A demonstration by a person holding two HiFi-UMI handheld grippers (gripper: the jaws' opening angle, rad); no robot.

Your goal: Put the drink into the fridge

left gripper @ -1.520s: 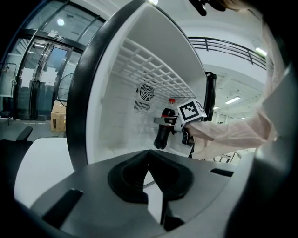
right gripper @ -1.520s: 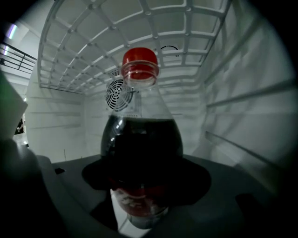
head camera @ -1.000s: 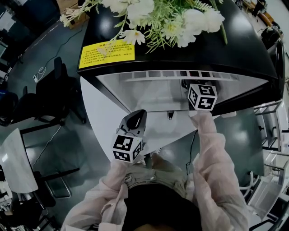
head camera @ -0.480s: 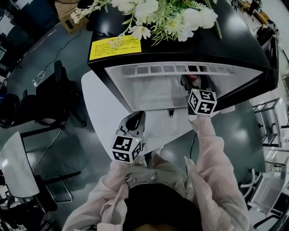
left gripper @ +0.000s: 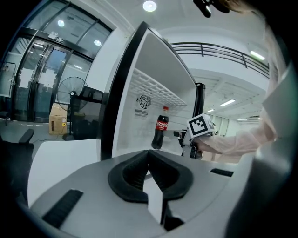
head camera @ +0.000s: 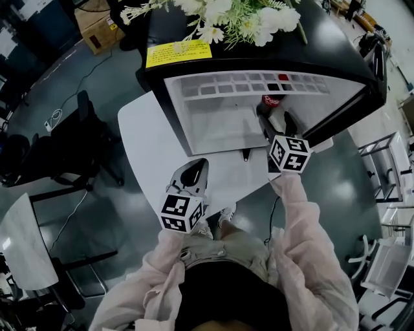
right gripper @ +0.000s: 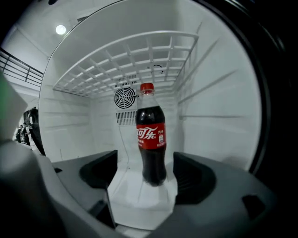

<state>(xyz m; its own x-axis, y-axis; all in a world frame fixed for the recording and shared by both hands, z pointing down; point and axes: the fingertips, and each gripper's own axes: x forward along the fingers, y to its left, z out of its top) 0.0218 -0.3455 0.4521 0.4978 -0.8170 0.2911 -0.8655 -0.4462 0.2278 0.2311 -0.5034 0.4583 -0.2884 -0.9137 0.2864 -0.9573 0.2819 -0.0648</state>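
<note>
Drink bottle (right gripper: 150, 135): stood upright on the white floor of the fridge (head camera: 220, 119), toward the right of the cavity and below the wire shelf (right gripper: 125, 56); red cap up, label facing the opening; touched by nothing

Right gripper (head camera: 275, 124): jaws spread to their widest, having just been opening; lined up with the bottle, which stood beyond the tips and was pressed by neither pad; drawn back from deep inside the cavity a second earlier to the fridge mouth; aimed slightly downward at the bottle

Left gripper (head camera: 194, 169): jaws pressed together on nothing; held low over the open door (head camera: 149, 149), well apart from the bottle and from the right gripper

Top of fridge: carried white flowers (head camera: 239, 16) and a yellow label (head camera: 178, 53); not involved

Change noted: grip let go and right gripper pulled clear, leaving the bottle standing on its own inside

Judged for the task: placing done, or as good as done; left over, most likely, only backing the right gripper fully out of the opening and swinging the door shut

Judged risk: tall, narrow bottle, easily toppled by a brush from a jaw or a sleeve on the way out, or by a hard door slam
</note>
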